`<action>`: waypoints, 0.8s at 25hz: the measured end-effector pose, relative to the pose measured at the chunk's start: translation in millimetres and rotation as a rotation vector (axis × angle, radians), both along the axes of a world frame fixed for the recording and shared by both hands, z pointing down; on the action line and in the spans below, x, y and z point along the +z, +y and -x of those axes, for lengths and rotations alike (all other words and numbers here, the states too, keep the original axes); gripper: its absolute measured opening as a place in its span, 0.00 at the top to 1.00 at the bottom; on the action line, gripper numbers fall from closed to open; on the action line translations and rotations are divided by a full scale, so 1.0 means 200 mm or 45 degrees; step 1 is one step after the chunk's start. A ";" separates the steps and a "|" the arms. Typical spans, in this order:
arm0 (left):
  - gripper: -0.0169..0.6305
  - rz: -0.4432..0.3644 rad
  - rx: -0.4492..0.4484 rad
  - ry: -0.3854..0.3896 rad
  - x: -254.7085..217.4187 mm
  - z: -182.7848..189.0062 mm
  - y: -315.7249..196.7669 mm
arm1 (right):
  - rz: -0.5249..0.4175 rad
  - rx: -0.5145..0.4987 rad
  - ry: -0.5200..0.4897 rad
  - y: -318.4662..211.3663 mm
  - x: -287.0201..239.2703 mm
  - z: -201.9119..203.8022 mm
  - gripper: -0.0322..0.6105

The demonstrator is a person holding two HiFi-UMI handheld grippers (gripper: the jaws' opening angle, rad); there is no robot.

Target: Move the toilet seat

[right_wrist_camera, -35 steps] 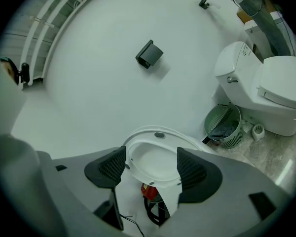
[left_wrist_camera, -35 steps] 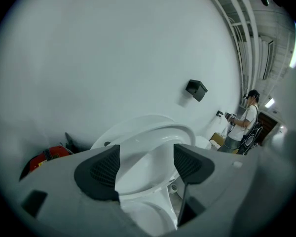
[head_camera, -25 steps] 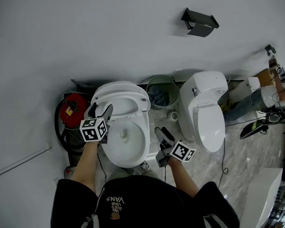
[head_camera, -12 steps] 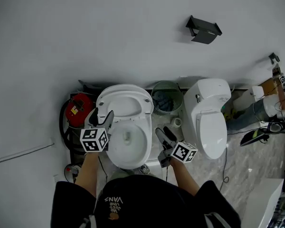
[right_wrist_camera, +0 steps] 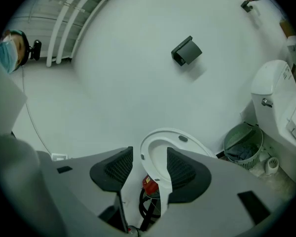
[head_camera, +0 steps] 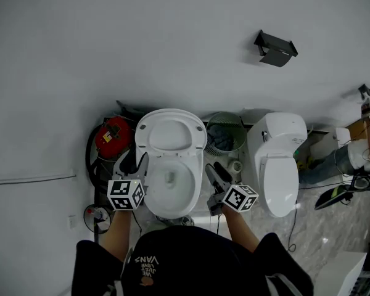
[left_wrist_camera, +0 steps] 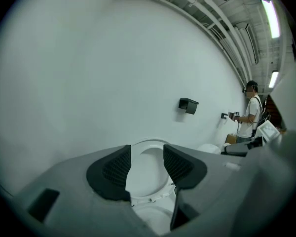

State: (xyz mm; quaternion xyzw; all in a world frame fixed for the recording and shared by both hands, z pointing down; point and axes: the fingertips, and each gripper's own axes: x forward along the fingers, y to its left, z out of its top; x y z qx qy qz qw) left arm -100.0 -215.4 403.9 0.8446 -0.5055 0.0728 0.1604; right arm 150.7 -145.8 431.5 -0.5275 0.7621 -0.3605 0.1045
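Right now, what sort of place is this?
Probably a bathroom mock-up or showroom: an open toilet and a closed toilet side by side, a mesh bin between them, a black wall holder.

Toilet seat (head_camera: 171,134): white, smooth, glossy, hard-plastic look. Bowl (head_camera: 170,189) at its 6 o'clock: white, glazed ceramic look, same sheen.

Second toilet (head_camera: 277,165) at 3 o'clock: white, glossy; small bright metal flush lever (right_wrist_camera: 267,102).

Basket (head_camera: 225,125) between the toilets: green open-lattice plastic, matt; inside, what looks like crumpled blue-grey cloth.

Canister (head_camera: 113,138) at 9 o'clock: red, glossy.

Wall (head_camera: 142,42): pale, smooth, matt. Holder (head_camera: 275,48) on it at 1 o'clock: black, matt.

Floor (head_camera: 320,239) at 4 o'clock: polished, marbled stone look.
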 end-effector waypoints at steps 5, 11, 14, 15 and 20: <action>0.76 -0.032 -0.069 0.002 -0.05 0.05 0.13 | -0.055 -0.062 0.062 0.02 -0.06 0.05 0.70; 0.86 -0.061 -0.148 0.007 -0.11 0.07 0.27 | -0.114 -0.144 0.098 0.05 -0.14 0.09 0.83; 0.92 -0.065 -0.178 0.008 -0.12 0.09 0.36 | -0.129 -0.183 0.121 0.08 -0.16 0.11 0.88; 0.94 -0.071 -0.185 0.009 -0.12 0.09 0.39 | -0.136 -0.193 0.128 0.09 -0.16 0.11 0.90; 0.97 -0.092 -0.192 0.003 -0.15 0.08 0.52 | -0.163 -0.254 0.152 0.17 -0.17 0.14 0.95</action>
